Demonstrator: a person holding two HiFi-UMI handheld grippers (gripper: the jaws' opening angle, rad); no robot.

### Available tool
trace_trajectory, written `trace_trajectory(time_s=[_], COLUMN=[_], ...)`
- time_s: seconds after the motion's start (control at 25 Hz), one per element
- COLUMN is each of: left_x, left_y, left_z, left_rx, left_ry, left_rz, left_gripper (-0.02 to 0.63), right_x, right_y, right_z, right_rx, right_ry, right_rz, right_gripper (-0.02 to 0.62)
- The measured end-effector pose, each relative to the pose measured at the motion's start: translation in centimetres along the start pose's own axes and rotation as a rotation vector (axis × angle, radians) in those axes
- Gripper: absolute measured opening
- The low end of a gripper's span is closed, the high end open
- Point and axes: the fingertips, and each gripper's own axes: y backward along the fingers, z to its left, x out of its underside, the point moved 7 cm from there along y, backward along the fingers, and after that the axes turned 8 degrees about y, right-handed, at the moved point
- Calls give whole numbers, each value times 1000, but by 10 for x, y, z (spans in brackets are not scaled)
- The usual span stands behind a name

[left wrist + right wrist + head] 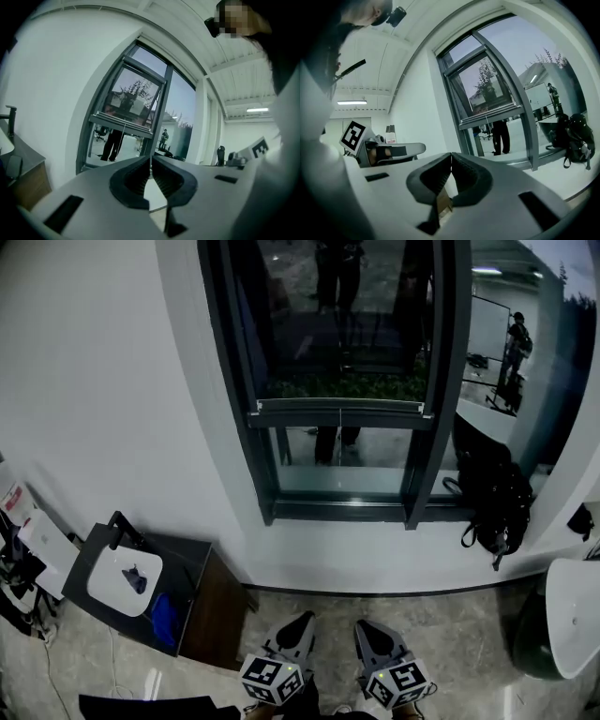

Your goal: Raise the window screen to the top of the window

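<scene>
Floor [375, 606] below window [342, 381] open; cabinet [150, 592] left, backpack [495, 493] right.

Window [337, 352] top cropped, head view

No readable text, label or number shows anywhere.

Grey tiled floor [450, 634]: dark cabinet [202, 610] stands at left, against white wall [112, 427]
</scene>
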Motion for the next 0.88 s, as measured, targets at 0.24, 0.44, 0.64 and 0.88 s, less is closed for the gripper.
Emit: trace_trajectory(time_s=[0.24,0.44,0.64,0.88], left_x=[-40,-94,-131,-150], left_y=[-58,-109,-147,-189], left_z=[63,128,192,237], left_rx=[31,60,75,111], left_ry=[-43,-70,-69,-67], left_rz=[8,6,-8,33], left_gripper=[2,2,2,2], right_x=[-15,-40,-53,-57], right_y=[-87,-174,-246,-292], right_z=[-22,-41,-53,-69], right_rx=[12,47,67,73], right_ry=[-20,-26,-30,-13], right_rz=[-13,-36,-32,-13], right_gripper=[9,9,9,9])
